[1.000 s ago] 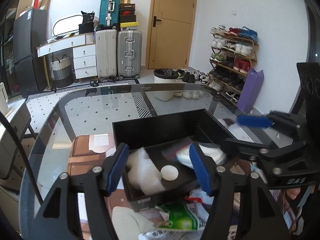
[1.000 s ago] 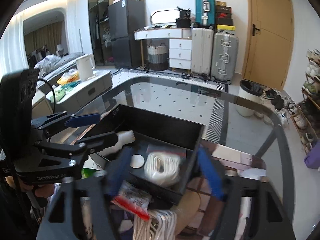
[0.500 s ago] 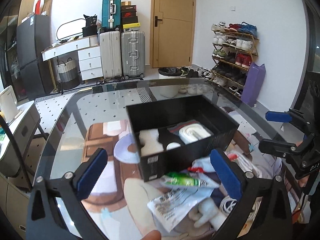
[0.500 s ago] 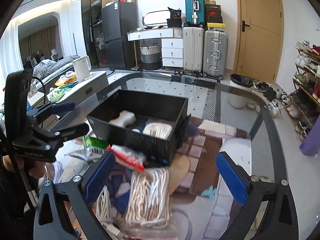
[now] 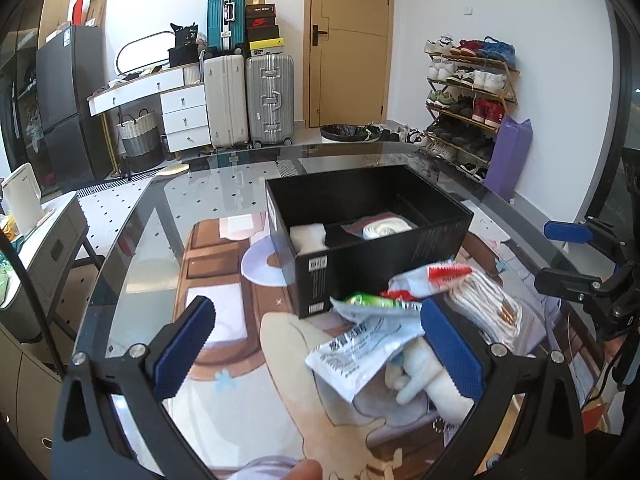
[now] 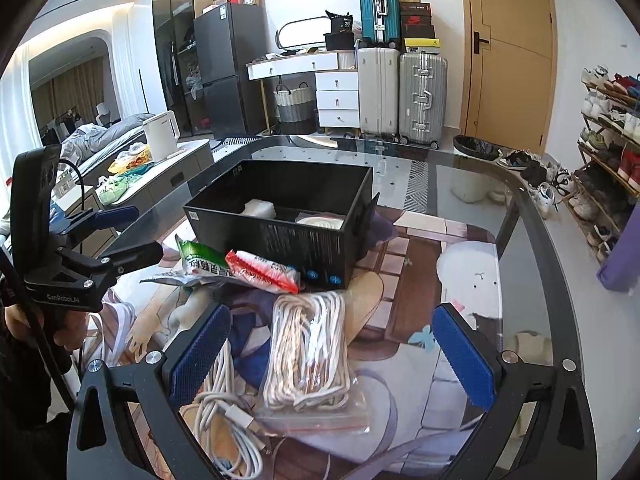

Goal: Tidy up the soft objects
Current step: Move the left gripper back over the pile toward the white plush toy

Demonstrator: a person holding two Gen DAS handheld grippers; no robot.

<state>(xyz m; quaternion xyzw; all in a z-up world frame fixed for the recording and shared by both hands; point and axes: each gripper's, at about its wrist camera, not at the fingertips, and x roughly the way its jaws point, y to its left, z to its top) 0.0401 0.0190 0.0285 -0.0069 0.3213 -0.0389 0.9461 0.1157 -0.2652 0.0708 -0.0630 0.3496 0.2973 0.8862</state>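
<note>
Both my left gripper (image 5: 316, 348) and right gripper (image 6: 332, 356) gape empty; next I'd grab the bagged cord (image 6: 306, 344) by the black box (image 6: 280, 220).

"GenRobot.AI" on left tool (image 6: 120, 236); packet print unreadable.

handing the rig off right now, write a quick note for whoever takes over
Left gripper: open, empty, held over the pile in front of the box.
Right gripper: open, empty, above the bagged white rope.
Black box on the glass table: already holds a white foam piece and a bagged coil.
Left outside: green-topped packet, red-topped packet, the rope bag, loose white cable, white plush toy.
Next is probably the rope bag.
</note>
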